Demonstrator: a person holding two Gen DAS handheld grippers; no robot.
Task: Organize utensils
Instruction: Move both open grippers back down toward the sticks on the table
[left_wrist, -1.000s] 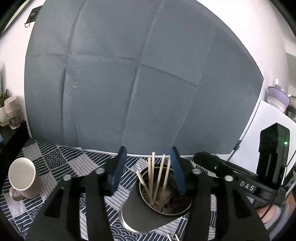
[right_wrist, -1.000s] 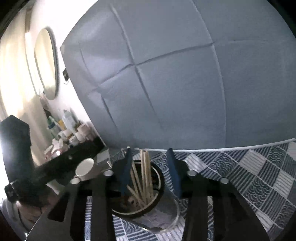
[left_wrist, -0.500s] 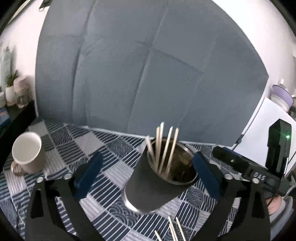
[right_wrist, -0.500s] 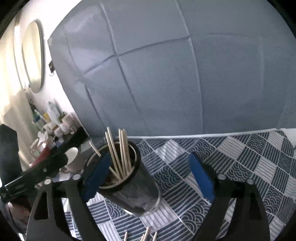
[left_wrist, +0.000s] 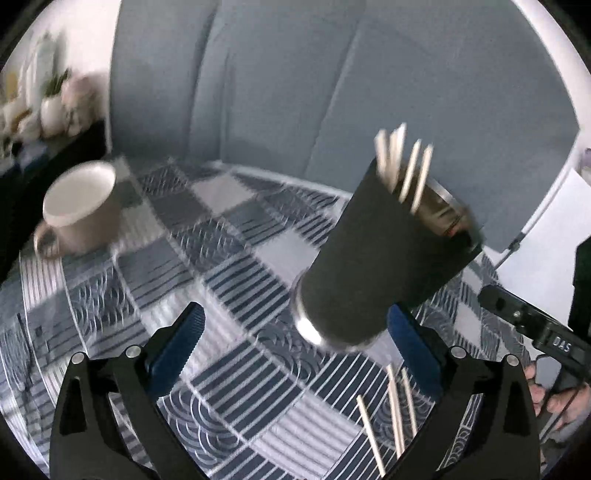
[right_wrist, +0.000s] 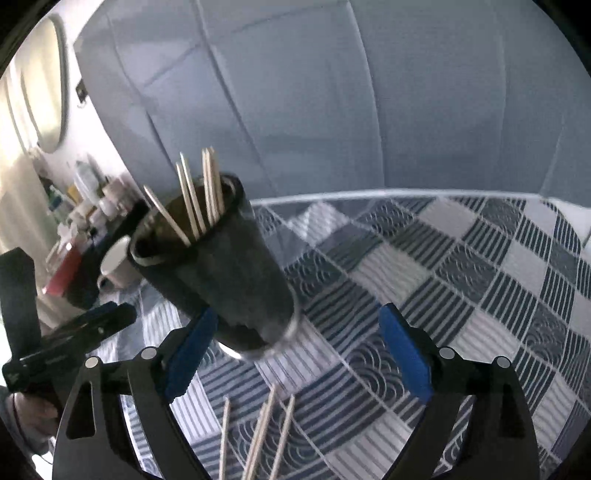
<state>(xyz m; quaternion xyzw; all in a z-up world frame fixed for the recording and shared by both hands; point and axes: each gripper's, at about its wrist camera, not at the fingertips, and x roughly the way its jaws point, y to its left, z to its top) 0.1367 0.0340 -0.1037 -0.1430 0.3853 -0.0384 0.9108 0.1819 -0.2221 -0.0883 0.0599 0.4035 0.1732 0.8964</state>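
At the left edge of the desk (left_wrist: 236, 236), which wears a blue-and-white patchwork cloth, a cream mug (left_wrist: 79, 210) stands upright with its handle toward the camera. Behind it, off the desk, a dark shelf (left_wrist: 51, 147) carries blurred pots and bottles. A grey padded panel (left_wrist: 332, 85) rises along the desk's far edge.

The left tongs (left_wrist: 295, 354) have just been opening and stand wide, their blue pads (left_wrist: 177, 347) apart over bare cloth, with nothing between them. Just beyond the right pad, a dark metal tumbler (left_wrist: 384, 266) stands on the cloth toward the middle of the desk, and several wooden chopsticks (left_wrist: 406, 166) poke out of its mouth. More loose chopsticks (left_wrist: 395, 406) lie flat on the cloth at the near edge, close to the right pad.

From the right wrist camera, the same tumbler (right_wrist: 221, 273) sits just beyond the left pad of the right tongs (right_wrist: 295, 354), the upright chopsticks (right_wrist: 195, 199) fanned in it. These tongs too have just been opening and are wide, holding nothing; their pads (right_wrist: 406, 358) hover over the cloth. The loose chopsticks (right_wrist: 266, 435) lie beneath them at the near edge. At far left a hand (right_wrist: 33, 410) grips the other tool's handle.
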